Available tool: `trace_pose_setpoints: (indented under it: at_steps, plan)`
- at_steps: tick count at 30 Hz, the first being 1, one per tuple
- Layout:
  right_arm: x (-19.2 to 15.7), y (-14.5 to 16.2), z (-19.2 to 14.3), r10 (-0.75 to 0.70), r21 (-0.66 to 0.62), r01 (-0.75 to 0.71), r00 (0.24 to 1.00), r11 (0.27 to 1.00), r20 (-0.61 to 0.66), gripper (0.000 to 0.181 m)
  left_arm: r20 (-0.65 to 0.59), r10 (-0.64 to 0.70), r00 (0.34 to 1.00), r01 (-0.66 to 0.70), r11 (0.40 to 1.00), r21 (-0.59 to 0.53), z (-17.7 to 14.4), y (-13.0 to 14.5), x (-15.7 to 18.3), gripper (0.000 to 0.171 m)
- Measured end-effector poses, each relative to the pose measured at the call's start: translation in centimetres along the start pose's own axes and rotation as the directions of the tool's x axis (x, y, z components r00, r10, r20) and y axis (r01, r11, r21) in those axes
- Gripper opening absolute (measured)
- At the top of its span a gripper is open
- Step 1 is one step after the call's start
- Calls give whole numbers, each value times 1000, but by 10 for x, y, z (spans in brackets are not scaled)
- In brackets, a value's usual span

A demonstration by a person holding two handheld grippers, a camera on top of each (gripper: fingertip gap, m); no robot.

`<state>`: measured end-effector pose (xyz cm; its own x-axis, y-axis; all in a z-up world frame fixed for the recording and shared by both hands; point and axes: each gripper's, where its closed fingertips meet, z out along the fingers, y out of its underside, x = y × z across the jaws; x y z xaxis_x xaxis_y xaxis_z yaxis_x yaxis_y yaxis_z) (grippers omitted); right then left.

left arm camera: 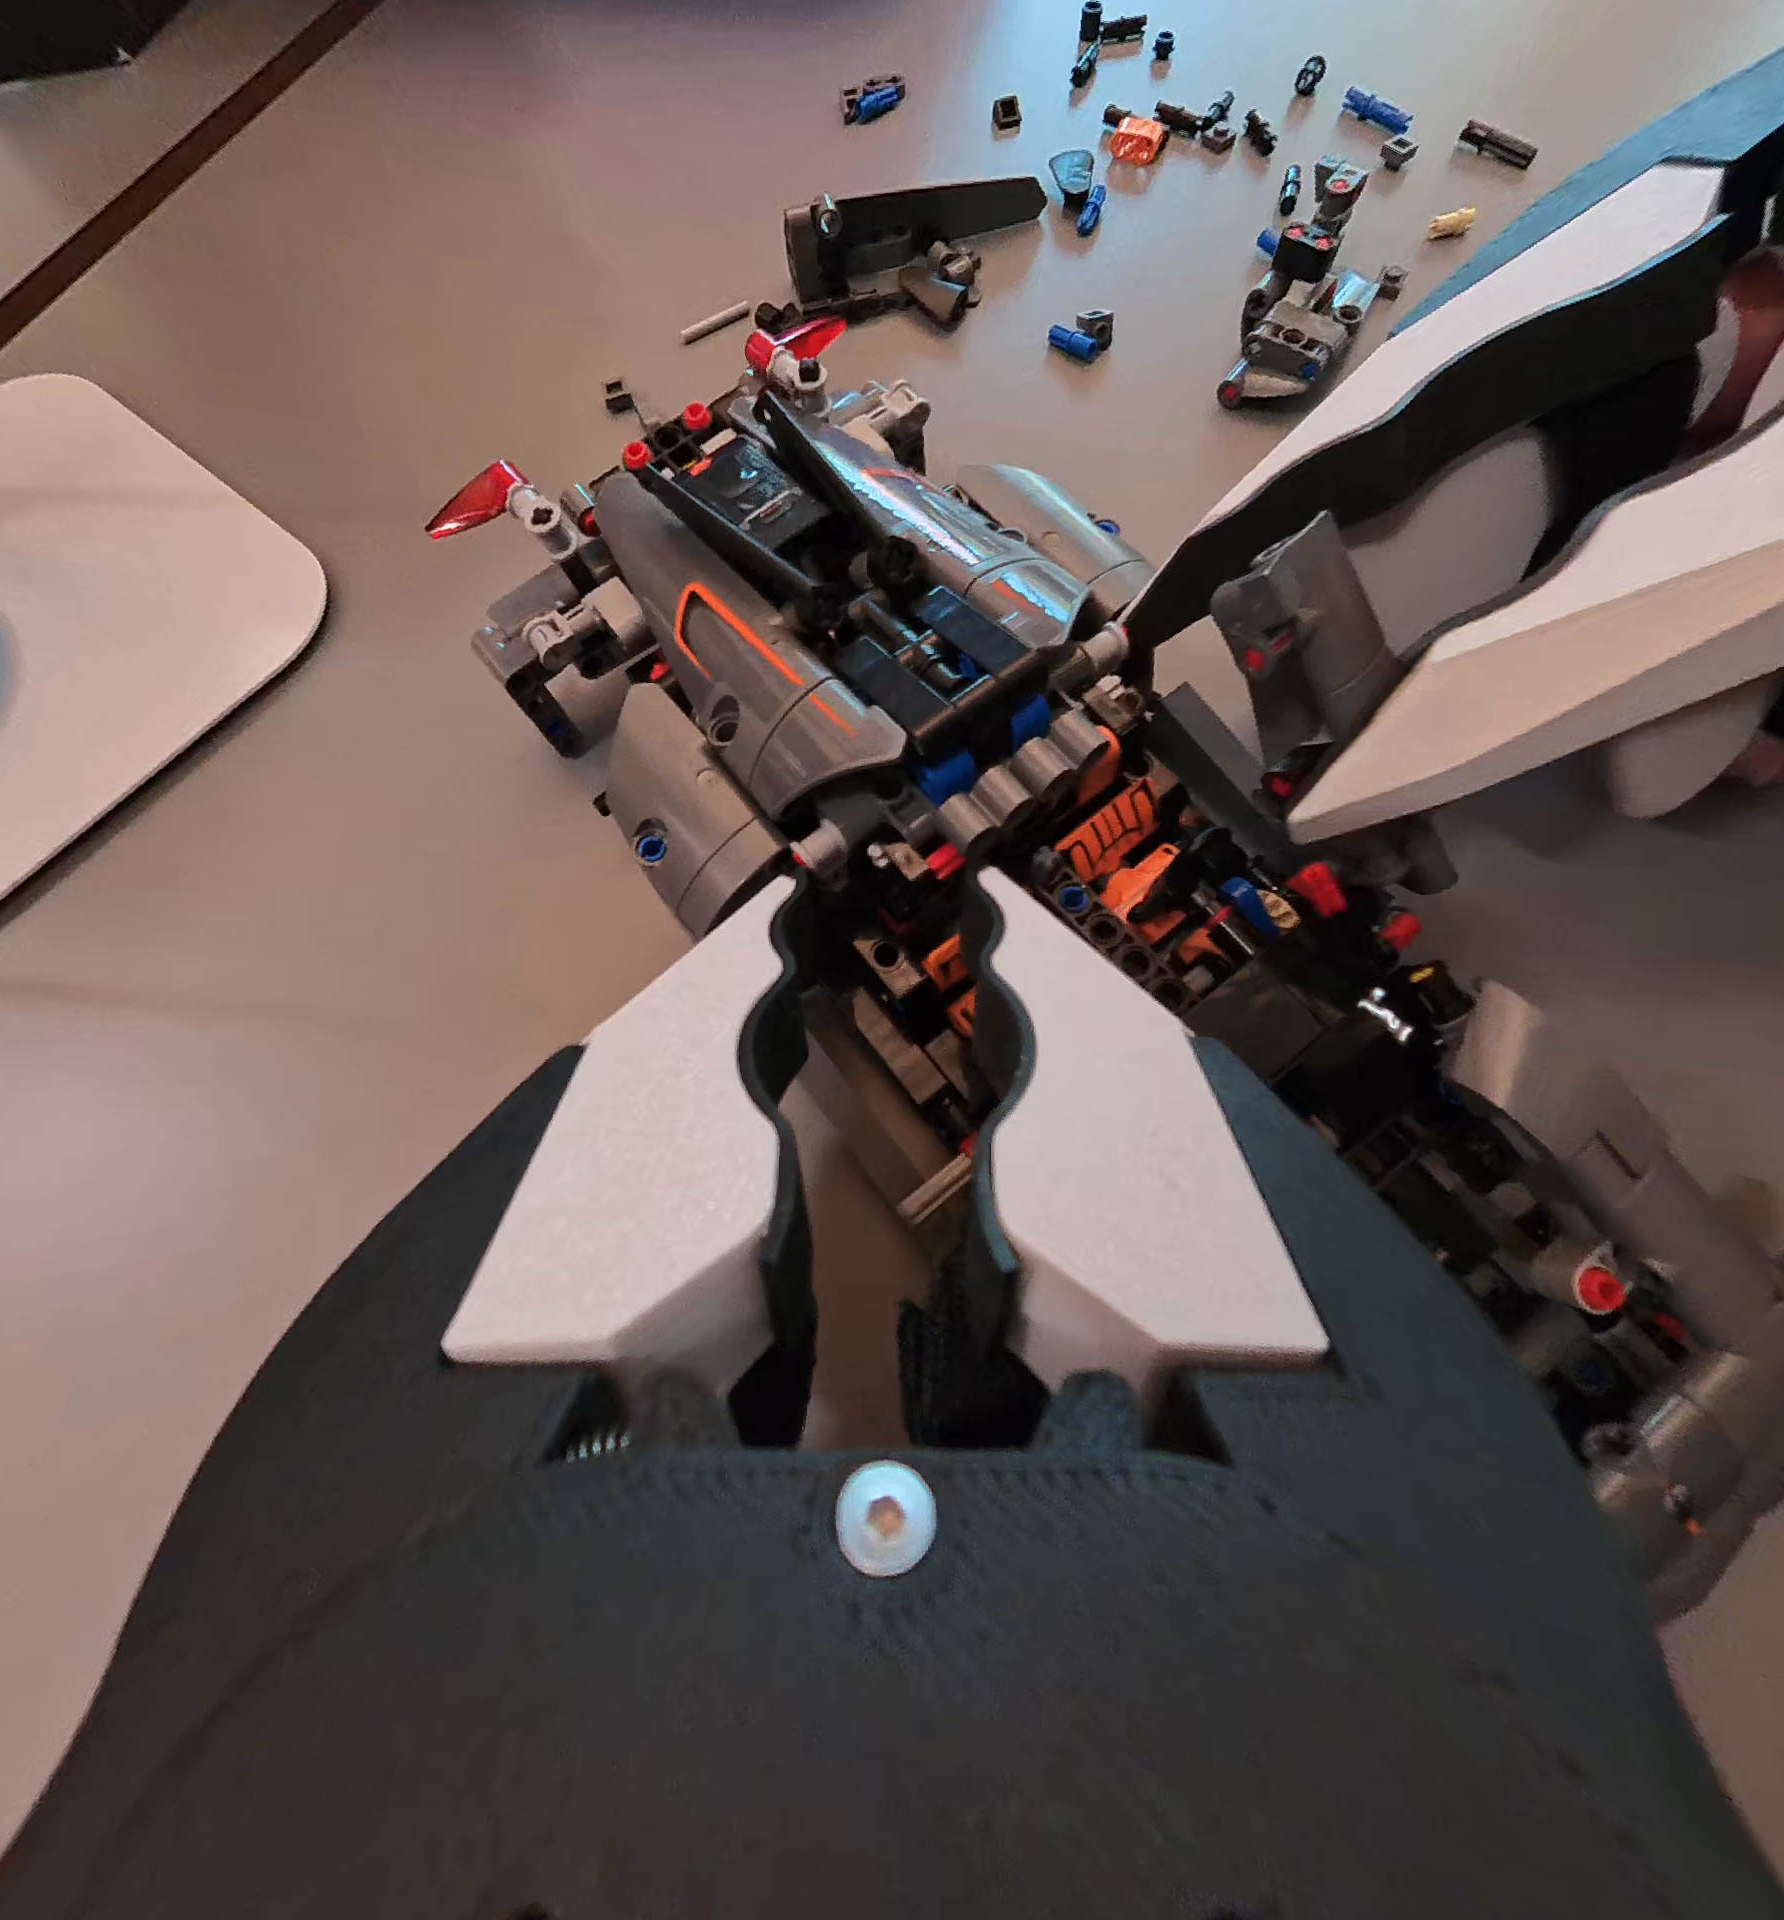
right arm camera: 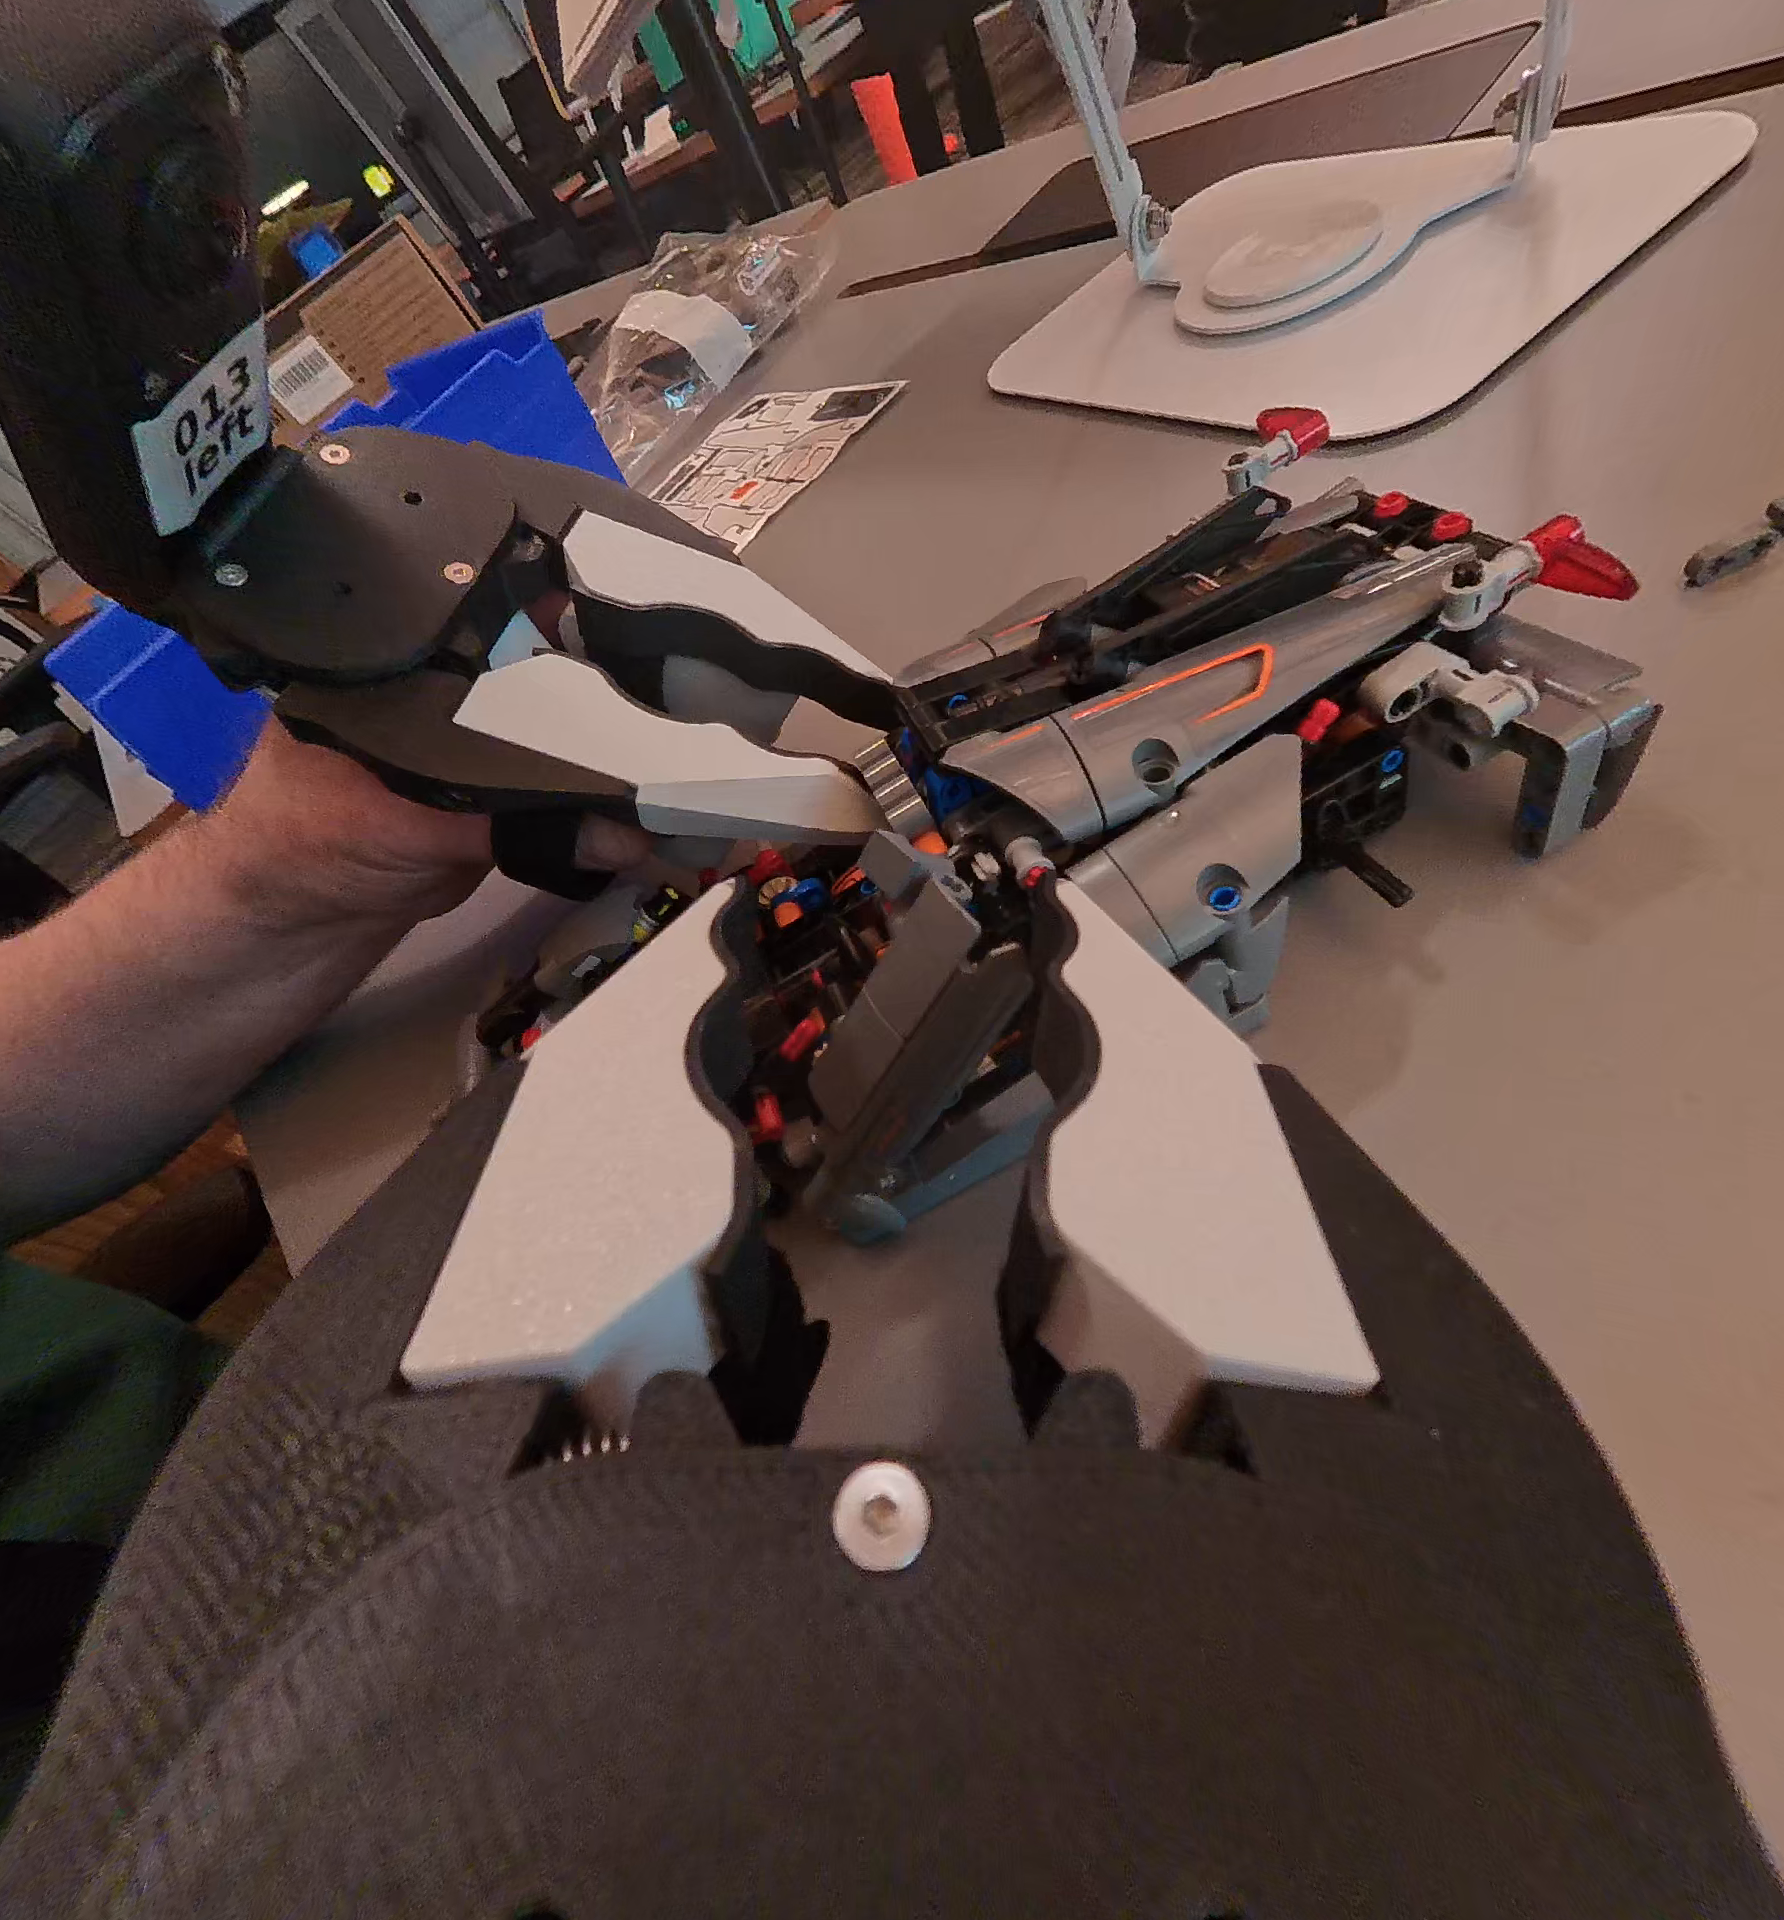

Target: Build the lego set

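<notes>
A partly built grey, black and orange lego car (left arm camera: pixel 763 644) with red tail pieces lies on the grey table; it also shows in the right wrist view (right arm camera: pixel 1179 727). My left gripper (left arm camera: pixel 888 883) is shut on the car's open middle section, and from the right wrist view (right arm camera: pixel 877 748) its fingers clamp the car just behind the roof. My right gripper (right arm camera: pixel 898 894) is shut on a dark grey panel piece (right arm camera: pixel 919 1018) and holds it against the car's side. In the left wrist view the right gripper (left arm camera: pixel 1215 717) comes in from the right with the panel (left arm camera: pixel 1293 644).
Loose small lego parts (left arm camera: pixel 1179 156), a black wing sub-assembly (left arm camera: pixel 909 229) and a small grey sub-assembly (left arm camera: pixel 1293 312) lie beyond the car. A white stand base (left arm camera: pixel 88 623) sits at the left. A sticker sheet (right arm camera: pixel 784 457), plastic bag (right arm camera: pixel 701 312) and blue bins (right arm camera: pixel 493 395) lie further off. Some 6 cm of space lies between my two pairs of fingers. It is some 20 cm from my right tips to the black wing sub-assembly (left arm camera: pixel 909 229).
</notes>
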<state>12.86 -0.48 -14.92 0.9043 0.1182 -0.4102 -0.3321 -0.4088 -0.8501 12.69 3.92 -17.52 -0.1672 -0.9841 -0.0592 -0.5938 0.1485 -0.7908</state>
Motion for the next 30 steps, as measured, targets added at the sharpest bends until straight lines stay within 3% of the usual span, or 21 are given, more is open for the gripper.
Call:
trace_pose_setpoints:
  at_steps: [30]
  plan:
    - [6, 2, 6, -98, -99, 84, 986, 991, -138, 41, 90, 67, 994, -67, 998, -4, 3, 0, -3, 23]
